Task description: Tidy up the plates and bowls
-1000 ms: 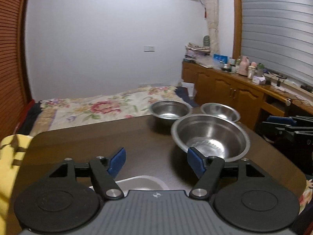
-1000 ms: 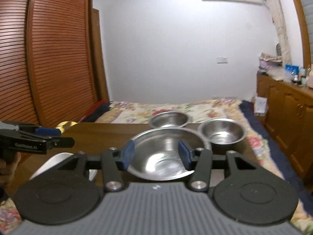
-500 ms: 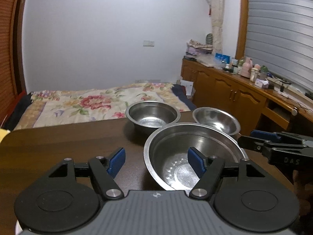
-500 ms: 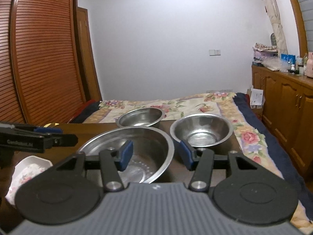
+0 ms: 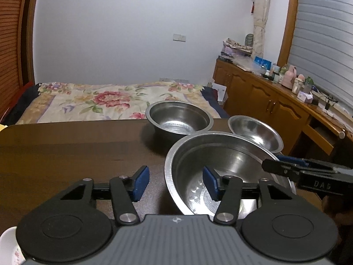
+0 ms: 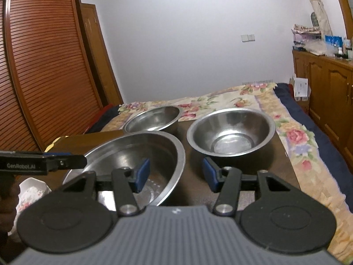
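Observation:
Three steel bowls stand on a dark wooden table (image 5: 66, 150). The large bowl (image 5: 220, 165) (image 6: 132, 154) is nearest. A medium bowl (image 5: 178, 119) (image 6: 154, 119) sits behind it, and another bowl (image 5: 256, 132) (image 6: 231, 130) stands at the far right. My left gripper (image 5: 175, 182) is open, its jaws astride the large bowl's left rim. My right gripper (image 6: 175, 174) is open, astride the large bowl's right rim. A white floral dish (image 6: 30, 192) (image 5: 7, 247) lies at the near left.
A bed with a floral quilt (image 5: 106, 99) lies beyond the table's far edge. Wooden cabinets (image 5: 275, 110) with clutter on top run along the right wall. A slatted wooden wardrobe (image 6: 44, 66) stands at the left.
Both grippers have moved forward and closer to the large bowl. The left view swung right and the right view swung right, so each gripper now straddles a rim of the large bowl.

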Action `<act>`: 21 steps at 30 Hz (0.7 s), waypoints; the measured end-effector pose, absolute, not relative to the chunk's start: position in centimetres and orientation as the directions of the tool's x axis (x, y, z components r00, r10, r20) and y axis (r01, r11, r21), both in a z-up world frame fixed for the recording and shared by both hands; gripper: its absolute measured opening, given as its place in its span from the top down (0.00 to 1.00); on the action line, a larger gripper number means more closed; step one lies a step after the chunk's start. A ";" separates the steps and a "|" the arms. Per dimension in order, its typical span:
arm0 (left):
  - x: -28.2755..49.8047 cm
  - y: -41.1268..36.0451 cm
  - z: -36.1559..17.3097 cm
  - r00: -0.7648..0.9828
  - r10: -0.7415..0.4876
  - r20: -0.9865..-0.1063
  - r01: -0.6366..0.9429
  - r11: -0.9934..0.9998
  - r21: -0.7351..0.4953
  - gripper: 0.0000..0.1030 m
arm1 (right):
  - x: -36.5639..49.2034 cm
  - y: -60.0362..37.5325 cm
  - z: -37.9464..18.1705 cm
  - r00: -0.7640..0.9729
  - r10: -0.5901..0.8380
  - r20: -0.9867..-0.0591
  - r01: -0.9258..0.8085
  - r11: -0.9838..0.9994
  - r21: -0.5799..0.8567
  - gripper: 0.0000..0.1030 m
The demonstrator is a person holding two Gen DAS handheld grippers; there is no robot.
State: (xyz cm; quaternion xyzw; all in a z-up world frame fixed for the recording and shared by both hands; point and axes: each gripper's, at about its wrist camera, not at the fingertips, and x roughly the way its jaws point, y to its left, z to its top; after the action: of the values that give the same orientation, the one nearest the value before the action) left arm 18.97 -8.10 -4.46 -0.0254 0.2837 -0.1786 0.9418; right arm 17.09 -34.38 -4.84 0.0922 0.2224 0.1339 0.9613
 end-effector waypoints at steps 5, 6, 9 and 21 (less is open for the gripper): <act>18.9 -8.0 -4.6 0.764 -0.361 -0.535 0.330 0.931 -0.157 0.60 | 17.7 -34.2 -5.2 0.850 0.304 -0.431 -0.208 0.944 0.254 0.47; 18.9 -8.0 -4.7 0.758 -0.365 -0.541 0.332 0.929 -0.161 0.63 | 17.6 -34.0 -5.2 0.848 0.306 -0.432 -0.210 0.944 0.256 0.48; 19.1 -7.8 -5.0 0.744 -0.373 -0.554 0.338 0.926 -0.169 0.66 | 17.3 -33.7 -5.1 0.846 0.297 -0.443 -0.197 0.946 0.258 0.48; 20.3 -6.9 -6.1 0.694 -0.423 -0.582 0.361 0.905 -0.227 0.76 | 17.7 -32.6 -5.7 0.844 0.241 -0.480 -0.145 0.963 0.228 0.68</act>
State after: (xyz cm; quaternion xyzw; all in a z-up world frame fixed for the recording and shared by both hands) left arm 20.33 -6.87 -6.09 -0.0476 0.3278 -0.2132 0.9192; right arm 17.74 -32.59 -5.67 0.0916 0.2605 0.1009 0.9558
